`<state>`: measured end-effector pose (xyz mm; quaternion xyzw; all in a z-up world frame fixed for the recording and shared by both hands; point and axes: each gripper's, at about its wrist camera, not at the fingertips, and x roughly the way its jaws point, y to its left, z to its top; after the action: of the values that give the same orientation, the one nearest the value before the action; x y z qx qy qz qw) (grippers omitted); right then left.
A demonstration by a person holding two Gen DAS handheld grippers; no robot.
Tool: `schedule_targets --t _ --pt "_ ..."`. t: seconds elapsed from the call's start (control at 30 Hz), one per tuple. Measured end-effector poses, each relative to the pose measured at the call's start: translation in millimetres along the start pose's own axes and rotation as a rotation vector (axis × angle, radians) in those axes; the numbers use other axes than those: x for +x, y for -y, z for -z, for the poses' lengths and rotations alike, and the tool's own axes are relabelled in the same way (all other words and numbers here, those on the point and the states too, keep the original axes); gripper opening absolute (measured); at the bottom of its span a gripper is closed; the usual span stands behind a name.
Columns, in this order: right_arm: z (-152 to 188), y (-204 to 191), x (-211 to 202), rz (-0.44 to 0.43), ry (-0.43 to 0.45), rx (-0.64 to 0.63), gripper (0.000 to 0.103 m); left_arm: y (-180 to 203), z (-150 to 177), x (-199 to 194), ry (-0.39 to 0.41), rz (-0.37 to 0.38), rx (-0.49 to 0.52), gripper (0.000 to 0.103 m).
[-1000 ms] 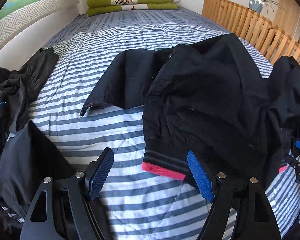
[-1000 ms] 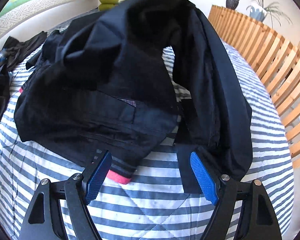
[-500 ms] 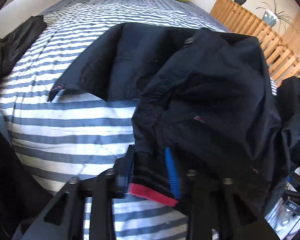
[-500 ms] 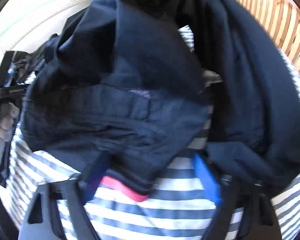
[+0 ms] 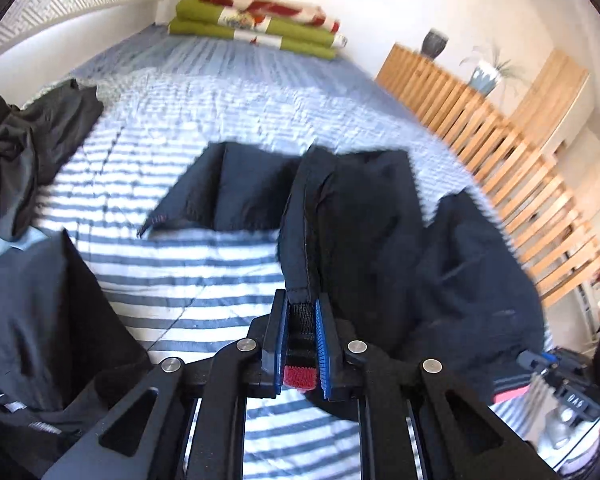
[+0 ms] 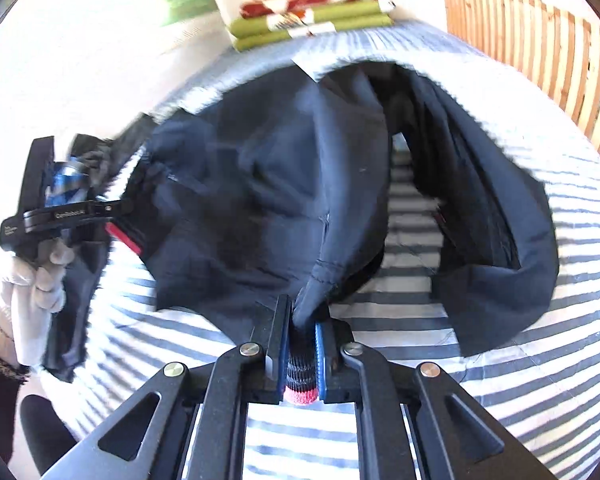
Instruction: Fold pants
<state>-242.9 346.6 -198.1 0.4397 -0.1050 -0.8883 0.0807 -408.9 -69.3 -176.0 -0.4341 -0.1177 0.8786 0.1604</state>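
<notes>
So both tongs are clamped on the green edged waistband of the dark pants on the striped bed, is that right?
Not quite: the waistband edge is red, not green. The left wrist view shows the left tongs clamped on the red-edged waistband, and the right wrist view shows the right tongs doing the same. The dark pants do lie on the striped bed.

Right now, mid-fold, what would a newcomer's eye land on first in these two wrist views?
First, the dark pants, bunched in the middle of the striped bed cover. Both grippers have just been closing on them: the left gripper and the right gripper each pinch a red-edged waistband between blue pads. Next, the green and red folded blankets at the bed's far end.
</notes>
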Motion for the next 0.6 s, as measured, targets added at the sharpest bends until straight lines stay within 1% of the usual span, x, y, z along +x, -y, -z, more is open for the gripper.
schedule_targets --t 0.07,0.17,0.27,0.4,0.43,0.53,0.6 --pt "-7.3 -23.7 -19.6 -0.026 0.038 -0.049 0.009 -0.4 -6.5 -39.4 0.066 0.024 -0.008 0.013" --pt "-17.4 -70.2 -48.7 -0.071 0.096 -0.135 0.009 -12.0 -11.1 -102.5 0.158 0.050 -0.041 0.013" --pt "-17.6 -119.8 -74.2 -0.138 0.139 -0.219 0.009 -32.5 -6.1 -169.4 0.251 0.026 -0.065 0.013" --pt "-12.9 -182.3 -99.0 -0.240 0.155 -0.322 0.009 -85.4 7.1 -258.7 0.346 -0.007 -0.147 0.013" --pt "-11.2 -200.2 -101.8 -0.269 0.155 -0.346 0.009 -94.5 13.1 -280.5 0.365 -0.031 -0.157 0.013" --pt "-6.3 -245.0 -111.9 -0.362 0.159 -0.402 0.009 -123.1 23.4 -335.2 0.412 -0.160 -0.153 0.013" --pt "-5.1 -268.3 -115.6 -0.409 0.168 -0.414 0.009 -140.5 23.6 -357.9 0.396 -0.210 -0.154 0.013"
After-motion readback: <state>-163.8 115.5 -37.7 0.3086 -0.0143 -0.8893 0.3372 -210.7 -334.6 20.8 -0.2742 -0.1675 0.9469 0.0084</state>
